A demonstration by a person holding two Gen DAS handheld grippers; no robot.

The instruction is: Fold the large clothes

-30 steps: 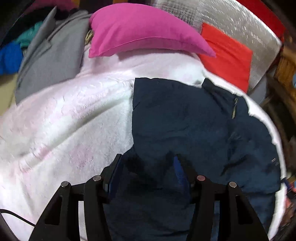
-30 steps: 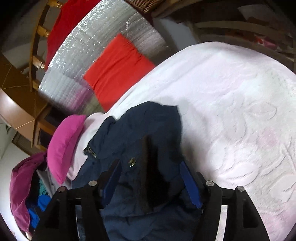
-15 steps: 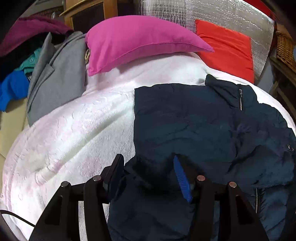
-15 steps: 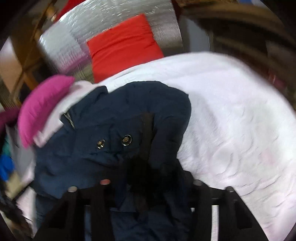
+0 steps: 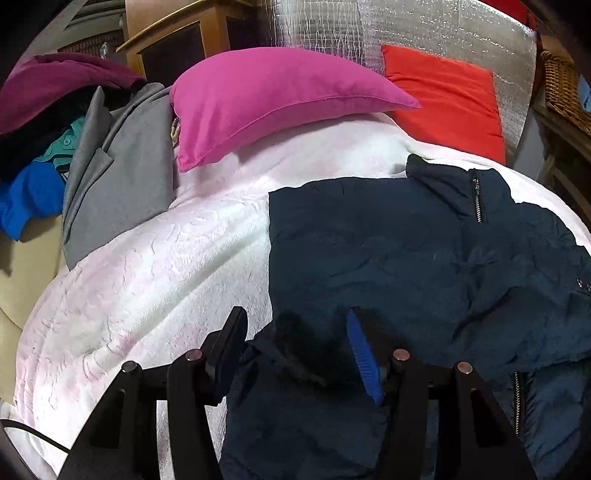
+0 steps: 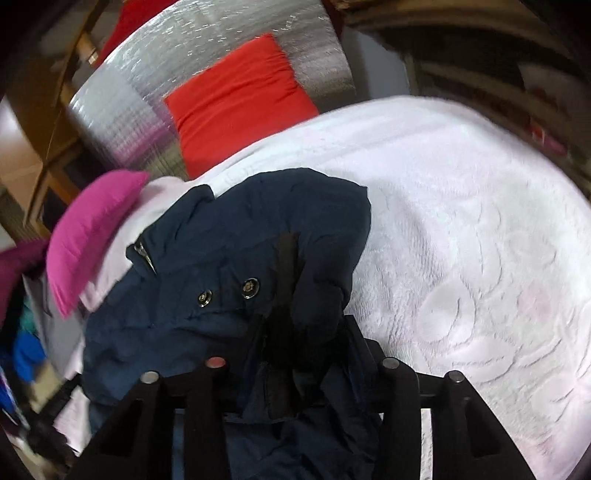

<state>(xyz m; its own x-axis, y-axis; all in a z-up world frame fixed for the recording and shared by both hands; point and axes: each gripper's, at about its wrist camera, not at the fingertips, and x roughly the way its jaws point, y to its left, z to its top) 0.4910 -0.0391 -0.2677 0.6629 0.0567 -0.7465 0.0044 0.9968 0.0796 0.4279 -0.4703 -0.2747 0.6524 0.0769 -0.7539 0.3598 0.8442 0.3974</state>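
Note:
A navy blue jacket lies on a white and pink bedspread, collar and zip toward the red cushion. My left gripper is open, its jaws wide apart over the jacket's near edge, with a fold of cloth between them. In the right wrist view the jacket shows two metal buttons and is bunched up. My right gripper is shut on a bunch of the jacket's cloth and holds it raised off the bedspread.
A magenta pillow and a red cushion lie at the head, against a silver quilted panel. A grey garment and a pile of coloured clothes sit at the left. A wicker basket stands right.
The right gripper closed from open onto the jacket cloth and lifted it. The left gripper stayed open and pulled back, so more of the bed head shows.

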